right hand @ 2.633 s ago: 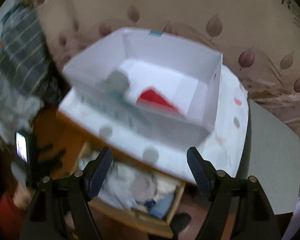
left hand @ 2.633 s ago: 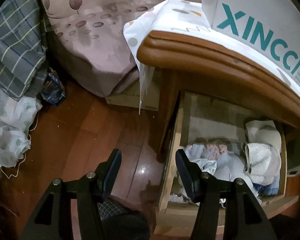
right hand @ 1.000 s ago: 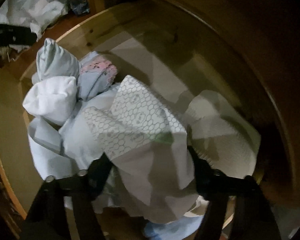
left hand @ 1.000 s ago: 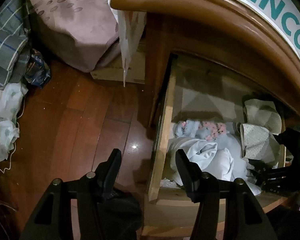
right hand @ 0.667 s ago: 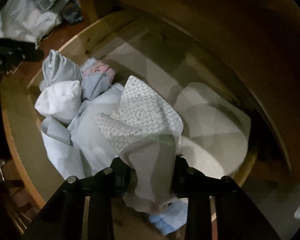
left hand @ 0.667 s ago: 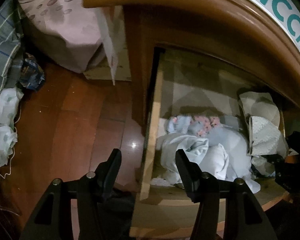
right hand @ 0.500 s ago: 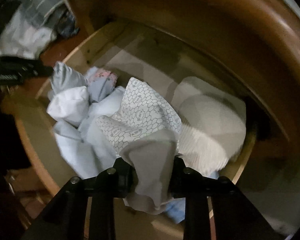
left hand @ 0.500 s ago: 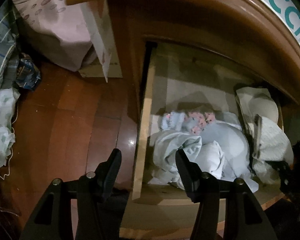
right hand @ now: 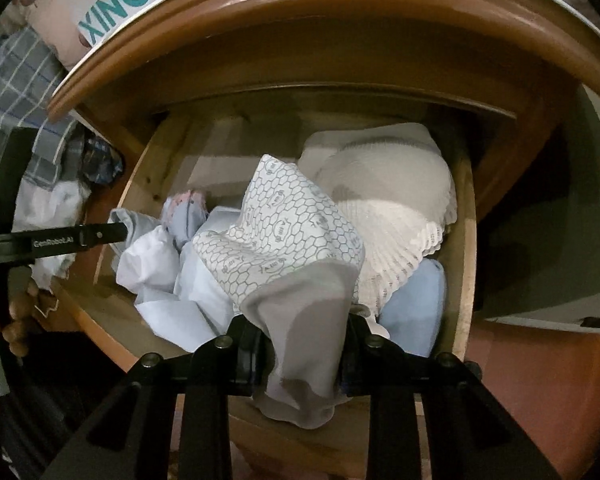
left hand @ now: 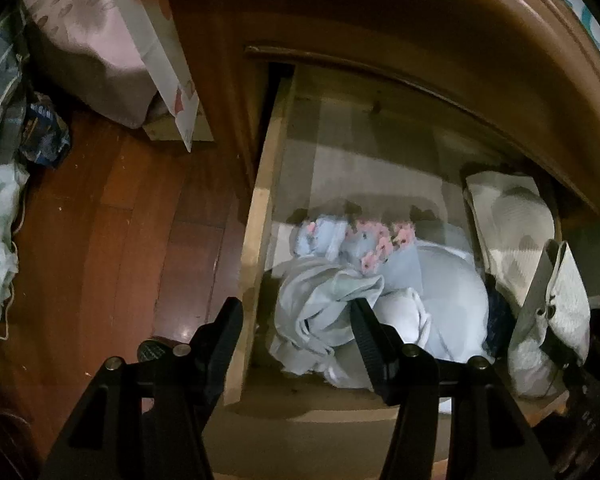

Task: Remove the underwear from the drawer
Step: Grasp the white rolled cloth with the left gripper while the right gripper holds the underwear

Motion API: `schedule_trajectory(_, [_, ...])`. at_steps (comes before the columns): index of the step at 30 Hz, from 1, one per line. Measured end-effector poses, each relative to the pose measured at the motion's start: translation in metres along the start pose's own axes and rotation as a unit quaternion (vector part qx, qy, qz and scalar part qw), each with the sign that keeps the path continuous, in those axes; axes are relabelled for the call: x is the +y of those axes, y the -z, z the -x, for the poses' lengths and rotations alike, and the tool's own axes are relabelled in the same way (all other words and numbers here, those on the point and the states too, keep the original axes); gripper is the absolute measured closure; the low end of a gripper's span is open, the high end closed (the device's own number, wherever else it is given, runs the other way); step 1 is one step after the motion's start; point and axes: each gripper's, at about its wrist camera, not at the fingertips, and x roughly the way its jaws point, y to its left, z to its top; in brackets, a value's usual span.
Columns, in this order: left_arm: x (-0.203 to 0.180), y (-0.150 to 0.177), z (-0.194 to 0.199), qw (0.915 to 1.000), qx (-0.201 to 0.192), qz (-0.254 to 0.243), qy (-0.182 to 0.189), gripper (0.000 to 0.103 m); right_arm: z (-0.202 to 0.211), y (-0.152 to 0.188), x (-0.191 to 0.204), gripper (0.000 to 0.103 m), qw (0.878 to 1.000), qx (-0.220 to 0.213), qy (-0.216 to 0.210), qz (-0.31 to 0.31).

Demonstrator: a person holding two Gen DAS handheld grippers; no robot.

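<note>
Gripping: the right gripper [right hand: 300, 354] is clamped on the grey waistband end of a pair of honeycomb-print underwear [right hand: 288, 224]; the fabric bunches between its jaws and hangs below them
Underwear position: raised above the heap of clothes, over the open drawer [right hand: 464, 240], not yet clear of it; in the left wrist view it shows at the drawer's right end [left hand: 556, 300]
Left gripper [left hand: 296, 332]: jaws parted, nothing between them; one finger over the drawer's left side wall, the other over a pale blue garment [left hand: 324, 300]
Drawer contents: a white ribbed piece [right hand: 400, 200] at the right; a pink-flowered roll [left hand: 376, 240] further back; white and blue bundles in the middle
Surroundings: a brown nightstand top [right hand: 340, 12] overhangs the drawer; a box printed XINCCI [right hand: 140, 4] sits on it; reddish wood floor [left hand: 112, 240] to the left
</note>
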Motion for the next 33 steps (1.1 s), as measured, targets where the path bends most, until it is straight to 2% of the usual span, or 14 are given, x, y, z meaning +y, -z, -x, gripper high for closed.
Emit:
schedule_trajectory(4, [-0.002,-0.004,-0.001,0.9999,-0.001,0.012,0.004,0.046,0.002,-0.001,0.000,0.078,1.000,-0.006,-0.010,-0.003])
schedule_trajectory(10, [-0.005,-0.008,0.007,0.9990,-0.027,0.023,0.025,0.046,0.004,0.000,-0.003,0.078,1.000,-0.004,-0.013,-0.006])
schedule_trajectory(13, [-0.009,-0.009,-0.004,0.9999,-0.005,0.016,-0.001,0.046,0.002,0.000,-0.003,0.078,1.000,-0.004,-0.017,-0.004])
schedule_trajectory(18, [-0.013,-0.013,-0.018,0.9998,0.008,0.011,-0.018,0.046,0.004,-0.001,-0.003,0.077,1.000,-0.006,-0.020,-0.005])
schedule_trajectory(26, [-0.022,-0.018,-0.043,0.9992,0.035,0.014,-0.014,0.046,0.002,-0.001,-0.004,0.077,1.000,0.000,-0.026,-0.014])
schedule_trajectory(27, [-0.021,-0.018,-0.044,0.9991,0.036,0.019,-0.013,0.049,0.002,-0.001,-0.004,0.077,1.000,0.002,-0.026,-0.015])
schedule_trajectory(28, [-0.021,-0.018,-0.045,0.9990,0.036,0.021,-0.015,0.059,0.001,-0.001,-0.005,0.077,0.999,0.002,-0.027,-0.017])
schedule_trajectory(33, [-0.022,-0.015,-0.042,0.9995,0.027,0.006,-0.016,0.066,0.001,-0.001,-0.004,0.077,0.999,0.003,-0.028,-0.019])
